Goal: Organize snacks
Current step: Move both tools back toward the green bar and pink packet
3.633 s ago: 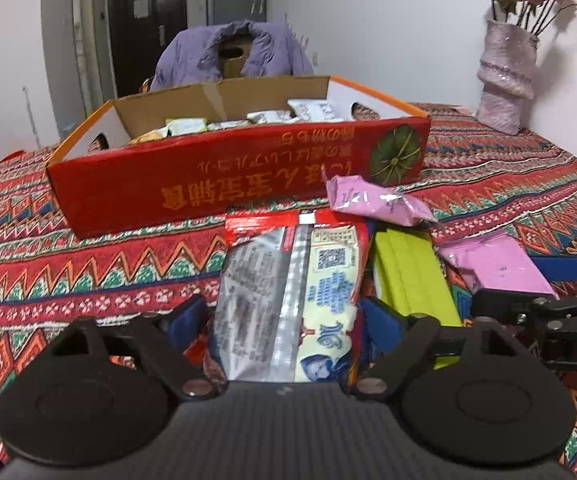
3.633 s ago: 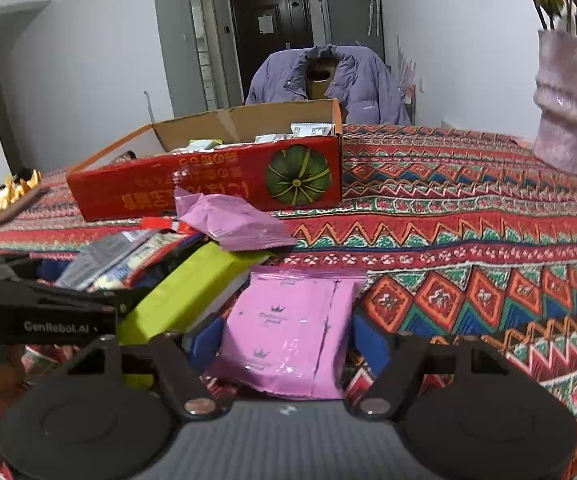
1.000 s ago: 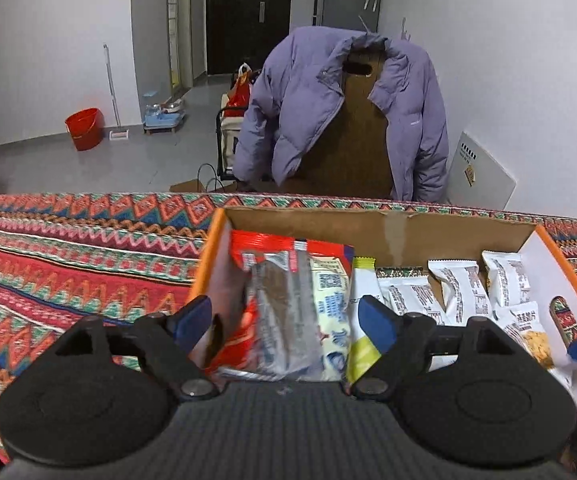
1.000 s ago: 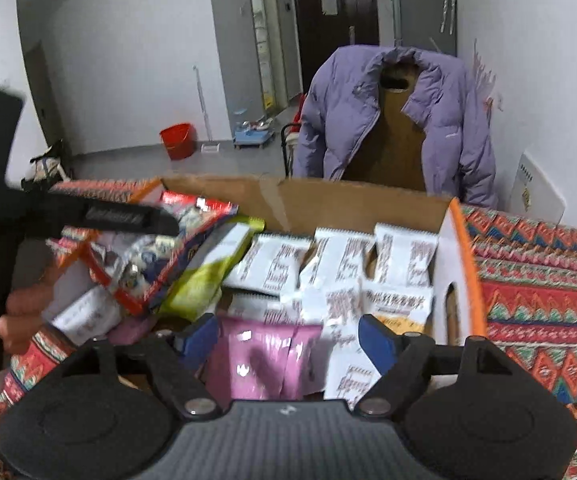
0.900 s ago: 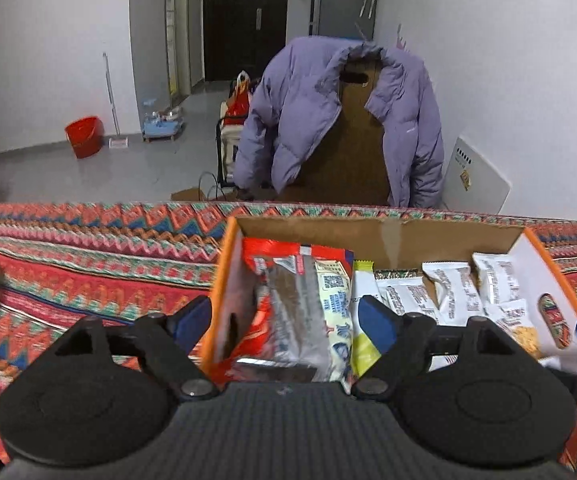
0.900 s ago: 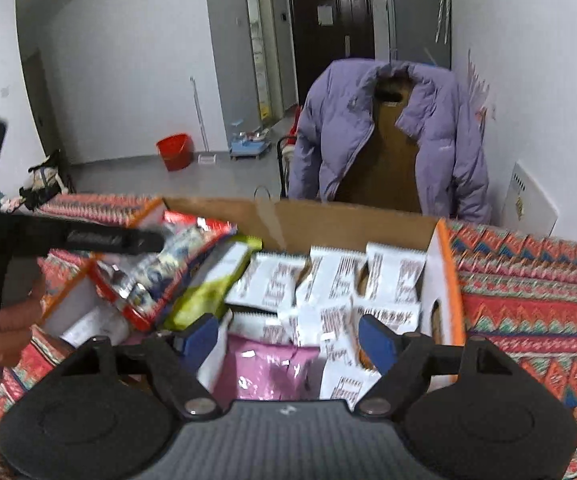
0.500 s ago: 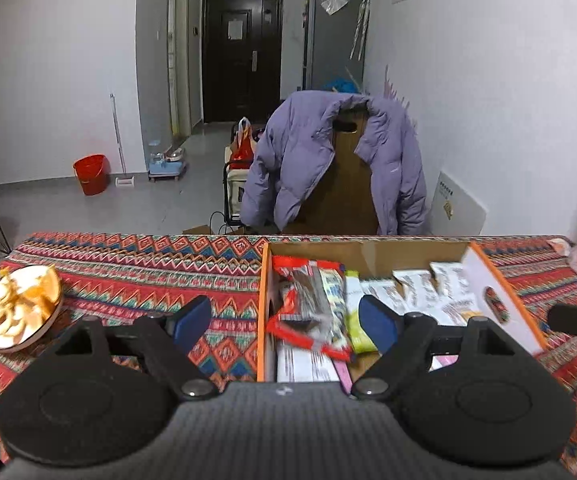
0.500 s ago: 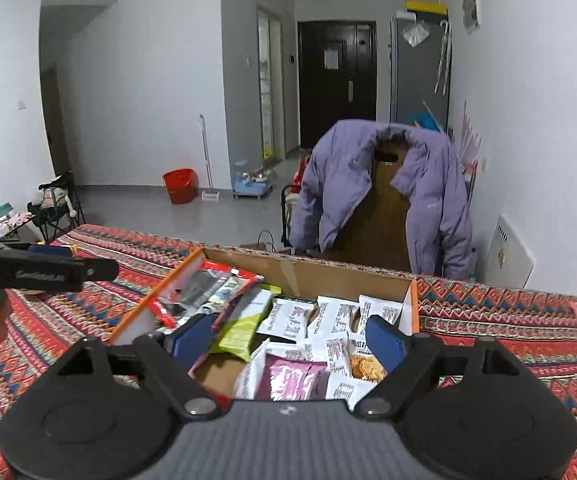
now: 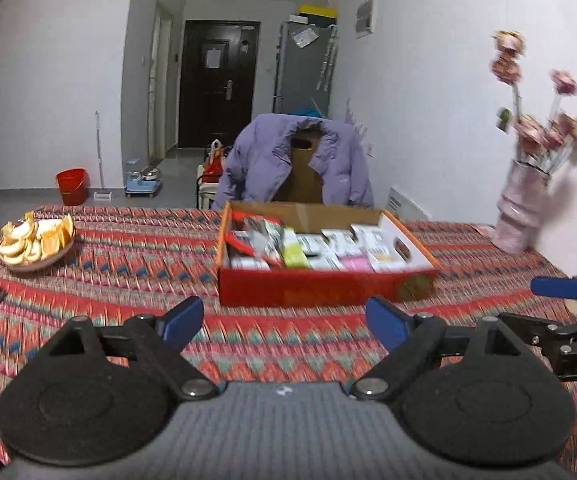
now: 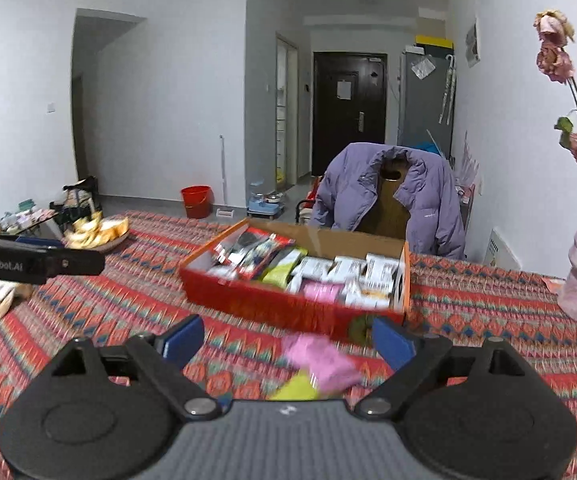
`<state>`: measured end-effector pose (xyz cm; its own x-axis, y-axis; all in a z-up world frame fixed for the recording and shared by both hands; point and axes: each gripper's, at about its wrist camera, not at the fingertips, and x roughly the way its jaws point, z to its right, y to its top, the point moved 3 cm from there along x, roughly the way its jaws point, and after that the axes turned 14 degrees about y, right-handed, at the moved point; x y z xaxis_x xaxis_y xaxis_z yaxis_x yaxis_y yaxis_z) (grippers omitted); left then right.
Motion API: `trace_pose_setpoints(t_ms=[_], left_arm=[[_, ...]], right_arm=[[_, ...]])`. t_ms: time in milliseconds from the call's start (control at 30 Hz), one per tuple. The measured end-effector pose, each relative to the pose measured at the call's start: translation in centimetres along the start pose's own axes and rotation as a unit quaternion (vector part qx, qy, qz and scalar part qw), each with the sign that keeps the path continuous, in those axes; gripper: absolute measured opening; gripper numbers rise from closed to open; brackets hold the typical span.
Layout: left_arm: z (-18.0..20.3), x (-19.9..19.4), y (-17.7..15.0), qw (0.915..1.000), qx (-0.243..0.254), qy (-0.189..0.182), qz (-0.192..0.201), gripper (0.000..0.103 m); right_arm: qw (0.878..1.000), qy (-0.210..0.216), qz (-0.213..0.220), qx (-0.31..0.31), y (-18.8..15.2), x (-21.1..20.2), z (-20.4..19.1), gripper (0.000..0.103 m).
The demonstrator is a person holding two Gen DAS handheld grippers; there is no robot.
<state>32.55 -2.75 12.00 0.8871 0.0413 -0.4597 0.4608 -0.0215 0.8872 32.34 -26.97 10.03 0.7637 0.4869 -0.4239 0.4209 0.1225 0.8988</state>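
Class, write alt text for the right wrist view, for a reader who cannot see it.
The right gripper, jaws opening and empty, points over a patterned tablecloth at a red cardboard box filled with snack packets. A pink packet and a yellow-green packet lie on the cloth in front of the box, and a purple jacket hangs on a chair behind it.

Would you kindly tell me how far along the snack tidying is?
Done: many packets lie in the red box. In hand: nothing; the left hand-held gripper and right hand-held gripper are empty, jaws opening. Left: a pink packet and a yellow-green one on the tablecloth.
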Motion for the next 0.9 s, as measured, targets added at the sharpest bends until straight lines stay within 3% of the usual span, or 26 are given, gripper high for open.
trace_pose_setpoints(t_ms=[233,467,667,900], left_arm=[[0.4,-4.6,-7.4,0.9995,-0.013,0.026,-0.009,0.091],[1.9,-4.7,-8.6,0.9987,0.023,0.045,-0.009,0.091],[2.4,-3.1,-7.9,0.9983,0.029,0.05,-0.009,0.091],[1.0,0.6,-8.5,0.9961,0.024,0.075,-0.042,0.091]], right_arm=[[0.999,-0.013,-0.007,0.038,-6.9,-4.3,-1.3,0.091],[0.998,-0.022,-0.02,0.047,-9.7,-4.5,-1.4,0.092],[0.998,-0.001,-0.027,0.059,-9.6,-2.2,-1.5,0.092],[0.993,0.001,-0.031,0.111,-9.0,5.0,0.0,0.092]])
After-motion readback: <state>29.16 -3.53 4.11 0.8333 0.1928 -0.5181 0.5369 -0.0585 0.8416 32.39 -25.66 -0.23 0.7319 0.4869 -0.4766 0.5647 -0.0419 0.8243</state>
